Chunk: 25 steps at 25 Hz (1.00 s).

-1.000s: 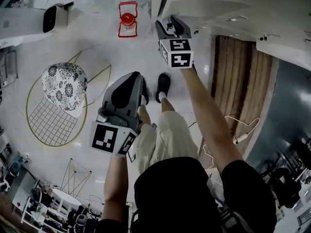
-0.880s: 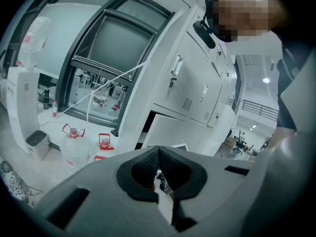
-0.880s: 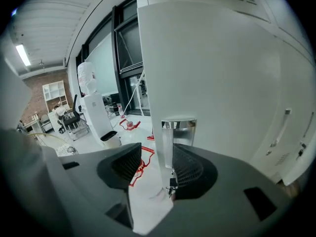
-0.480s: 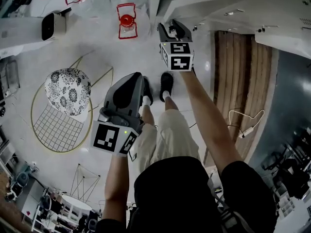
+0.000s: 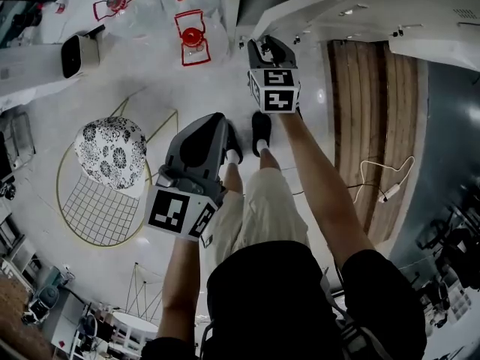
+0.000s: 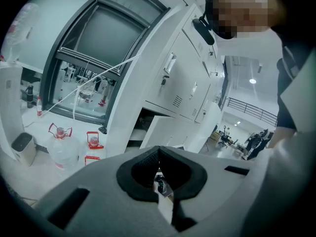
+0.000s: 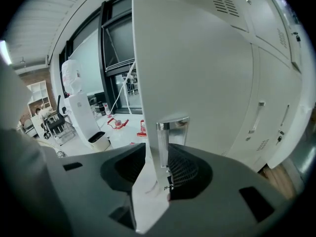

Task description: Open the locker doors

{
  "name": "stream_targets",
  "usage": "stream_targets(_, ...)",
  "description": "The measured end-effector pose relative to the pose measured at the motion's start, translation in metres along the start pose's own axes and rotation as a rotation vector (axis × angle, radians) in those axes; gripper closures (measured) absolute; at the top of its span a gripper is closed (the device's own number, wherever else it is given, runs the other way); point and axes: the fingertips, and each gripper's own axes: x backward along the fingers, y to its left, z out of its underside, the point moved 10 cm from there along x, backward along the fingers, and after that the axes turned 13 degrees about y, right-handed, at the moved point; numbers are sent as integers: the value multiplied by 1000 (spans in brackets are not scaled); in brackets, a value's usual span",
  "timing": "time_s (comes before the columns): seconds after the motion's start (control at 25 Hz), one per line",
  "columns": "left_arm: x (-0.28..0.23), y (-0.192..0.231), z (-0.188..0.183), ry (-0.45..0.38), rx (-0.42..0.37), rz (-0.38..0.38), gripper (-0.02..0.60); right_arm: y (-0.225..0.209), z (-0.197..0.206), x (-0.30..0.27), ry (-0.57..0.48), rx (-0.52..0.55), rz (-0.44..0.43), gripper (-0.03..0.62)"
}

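Observation:
A white locker door (image 7: 197,58) stands swung open, and its front edge with a chrome handle (image 7: 165,142) runs between the jaws of my right gripper (image 7: 160,162). Those jaws are closing around the handle, with a little room still showing on the left side. From the head view, the right gripper (image 5: 264,43) reaches up to the edge of that open door (image 5: 315,10). My left gripper (image 5: 219,126) hangs lower, over the floor, shut and empty. In the left gripper view, this gripper (image 6: 158,154) faces the bank of lockers (image 6: 182,78), where a lower door (image 6: 168,132) stands open.
A wire chair with a floral cushion (image 5: 112,145) stands at the left. Red-framed water bottles (image 5: 193,32) and a white appliance (image 5: 75,51) sit on the floor beyond it. A wooden strip (image 5: 367,111) with a cable (image 5: 375,186) lies at the right. The person's shoes (image 5: 261,130) are below the grippers.
The head view has shifted a little. My right gripper stays at the edge of the open door. My left gripper sits slightly lower and further right in the picture.

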Motion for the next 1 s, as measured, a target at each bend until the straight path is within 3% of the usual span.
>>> stream_targets(0.64,6,5,-4,29,-51,77,563,-3,10,9,37,-47,82,485)
stream_targets(1.0,4,1,-5,64,-76,122,563,-6,19,20,61,-100,112,461)
